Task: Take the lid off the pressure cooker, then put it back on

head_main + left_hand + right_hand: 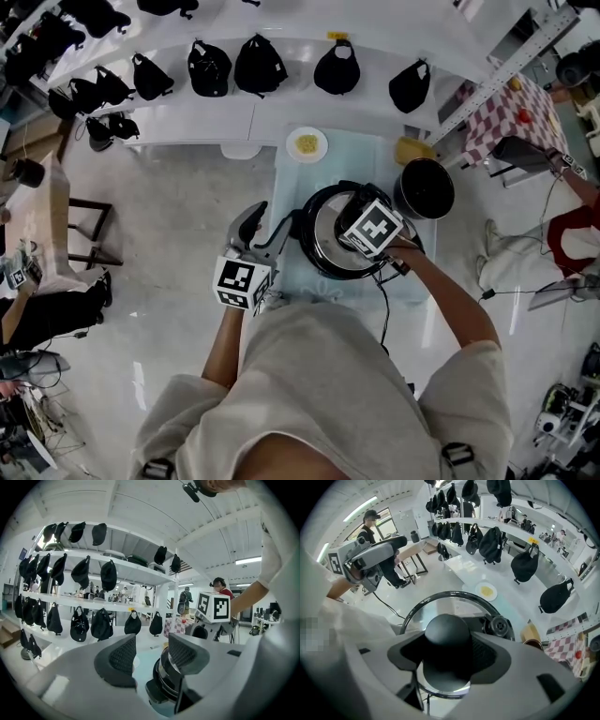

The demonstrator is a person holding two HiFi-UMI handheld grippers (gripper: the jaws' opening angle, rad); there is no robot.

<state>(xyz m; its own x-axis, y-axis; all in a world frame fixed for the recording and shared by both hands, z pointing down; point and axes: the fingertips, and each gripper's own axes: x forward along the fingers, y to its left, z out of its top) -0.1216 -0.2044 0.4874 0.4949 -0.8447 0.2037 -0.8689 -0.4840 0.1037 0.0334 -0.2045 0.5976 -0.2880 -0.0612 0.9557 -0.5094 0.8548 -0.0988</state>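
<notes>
lid (328, 234): lies over the mouth of the cooker (309, 251) and looks level with its rim. I cannot tell whether it is locked down or only resting.
knob (446, 632): sits deep and centred between the jaws of the right gripper (447, 658).
right gripper: points steeply down onto the lid. Its jaws are wide but closed round the knob, with no gap showing at either pad.
left gripper (151, 656): is held about level, just beside the cooker's left side. Its jaws are wide with nothing between the pads, and the cooker's handle (157, 692) is ahead of them, untouched.
cooker: stands on the bench (300, 187), near the person's edge.
pot (450, 192): is dark and open and stands just right of the cooker.
plate (293, 136): sits at the far end of the bench with something yellow on it.
progress: the lid is gripped and over the cooker, so this is either the start of lifting or the end of replacing. The pictures do not settle which.
left to do: if lifting, the whole off-and-on cycle remains. If replacing, only seating the lid and letting go of the knob remain.
</notes>
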